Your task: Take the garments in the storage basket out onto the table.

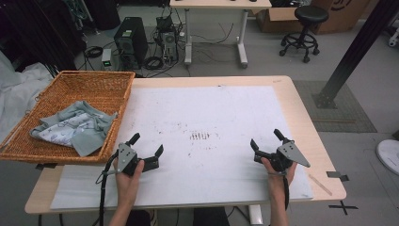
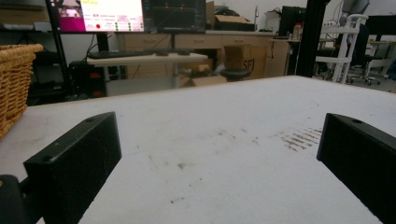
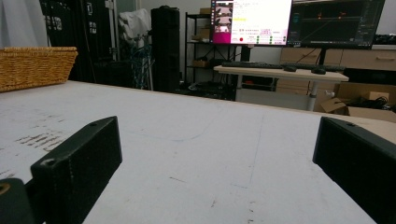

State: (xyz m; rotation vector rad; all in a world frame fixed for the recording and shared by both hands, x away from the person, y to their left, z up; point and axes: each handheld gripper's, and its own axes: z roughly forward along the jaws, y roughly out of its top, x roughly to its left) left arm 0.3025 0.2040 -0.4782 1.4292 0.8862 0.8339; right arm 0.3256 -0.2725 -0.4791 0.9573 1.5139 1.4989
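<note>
My left gripper (image 1: 147, 144) rests low over the white mat (image 1: 202, 113) near the table's front left, open, nothing between its jaws. Near the front right, my right gripper (image 1: 266, 139) is likewise open and empty. A wicker basket (image 1: 101, 82) stands at the table's left edge with a pale grey-green cloth (image 1: 77, 127) bundled inside it. In the left gripper view my gripper (image 2: 219, 158) frames bare stained mat, and the basket (image 2: 14, 79) rises at far left. In the right gripper view my gripper (image 3: 217, 158) also frames bare mat, with the basket (image 3: 35, 65) at far left.
Dark smudges (image 1: 200, 136) mark the mat's middle. A strip of tape (image 1: 320, 184) lies on the bare wood at front right. Beyond the table stand a desk (image 1: 216, 4), a computer tower (image 1: 129, 40), a stool (image 1: 306, 23) and a black post (image 1: 357, 52).
</note>
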